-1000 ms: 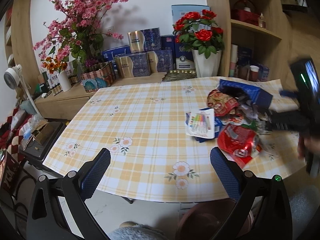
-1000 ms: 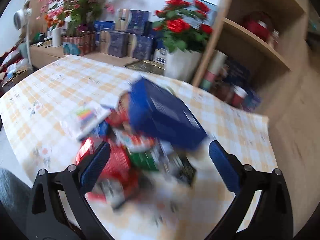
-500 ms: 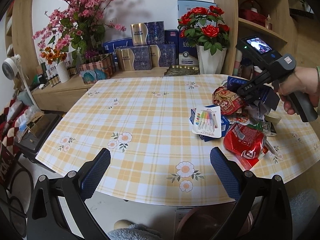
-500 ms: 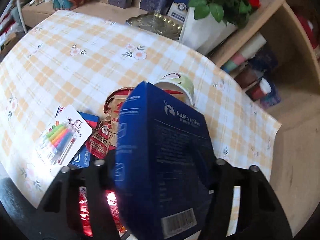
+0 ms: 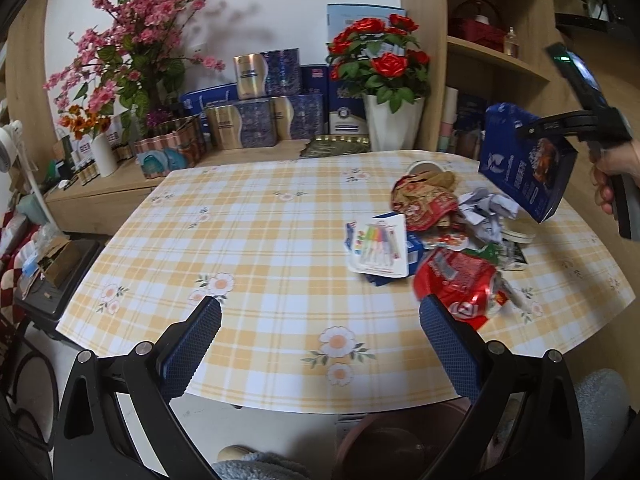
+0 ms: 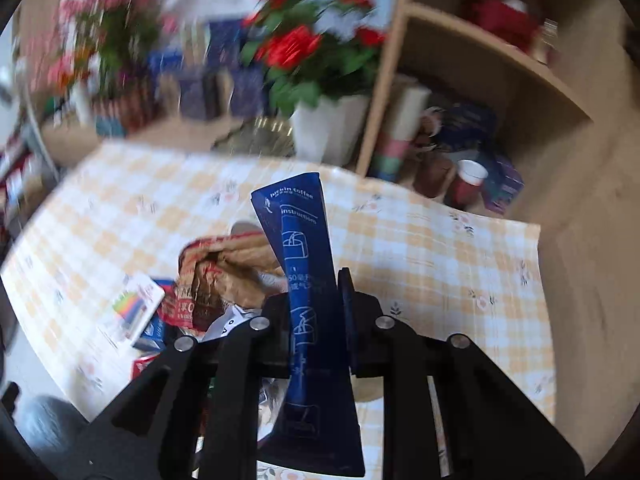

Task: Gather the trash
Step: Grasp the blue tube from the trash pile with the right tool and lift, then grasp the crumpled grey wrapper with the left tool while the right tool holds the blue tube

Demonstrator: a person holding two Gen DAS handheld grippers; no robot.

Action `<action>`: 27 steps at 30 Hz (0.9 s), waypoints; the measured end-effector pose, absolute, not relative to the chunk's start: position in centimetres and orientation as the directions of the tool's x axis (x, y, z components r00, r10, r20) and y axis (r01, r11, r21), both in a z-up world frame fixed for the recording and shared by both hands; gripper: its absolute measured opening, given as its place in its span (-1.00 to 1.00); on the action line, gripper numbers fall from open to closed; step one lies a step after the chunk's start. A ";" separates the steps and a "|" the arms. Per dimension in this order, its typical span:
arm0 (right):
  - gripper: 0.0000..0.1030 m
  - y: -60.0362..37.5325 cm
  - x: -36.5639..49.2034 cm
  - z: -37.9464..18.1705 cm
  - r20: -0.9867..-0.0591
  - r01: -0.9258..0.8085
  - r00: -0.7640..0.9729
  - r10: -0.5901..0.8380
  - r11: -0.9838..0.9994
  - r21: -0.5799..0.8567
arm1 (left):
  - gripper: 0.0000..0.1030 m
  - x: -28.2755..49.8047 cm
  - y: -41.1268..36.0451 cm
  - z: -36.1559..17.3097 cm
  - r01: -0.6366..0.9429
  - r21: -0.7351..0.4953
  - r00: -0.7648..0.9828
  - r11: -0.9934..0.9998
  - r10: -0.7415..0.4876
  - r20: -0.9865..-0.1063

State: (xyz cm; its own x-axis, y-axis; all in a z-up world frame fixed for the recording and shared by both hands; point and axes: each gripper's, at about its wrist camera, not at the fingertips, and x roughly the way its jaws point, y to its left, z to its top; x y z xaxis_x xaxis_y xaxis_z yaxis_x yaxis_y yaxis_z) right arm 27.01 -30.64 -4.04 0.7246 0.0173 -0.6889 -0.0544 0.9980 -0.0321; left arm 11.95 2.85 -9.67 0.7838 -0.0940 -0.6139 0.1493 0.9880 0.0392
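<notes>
We take this for a lived-in home, a dining or sitting corner. Near us, a table under a yellow plaid cloth with daisy prints. Beyond it, a low wooden sideboard against a white wall, crowded with gift boxes in blue and gold. Far left, pink blossom sprays; far centre, red roses in a white pot. On the right, built-in wooden shelves with a red basket, stacked paper cups and small cartons. At the left edge, a small white fan and household clutter.
</notes>
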 end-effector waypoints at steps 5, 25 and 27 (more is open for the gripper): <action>-0.60 -34.4 20.0 -3.8 -0.579 0.024 0.815 0.038 0.995 0.099 | 0.84 11.9 1.1 -9.9 0.194 0.051 0.773 0.980 -0.121 -0.623; -0.60 -40.6 11.1 -11.1 -0.562 0.158 0.824 0.070 0.924 0.348 | 0.60 18.8 -11.2 -9.6 0.509 -0.074 0.600 0.857 -0.416 -0.683; -0.60 -41.0 10.9 -11.3 -0.557 0.158 0.827 0.072 0.922 0.354 | 0.60 20.6 -13.4 -9.9 0.542 -0.052 0.584 0.839 -0.420 -0.695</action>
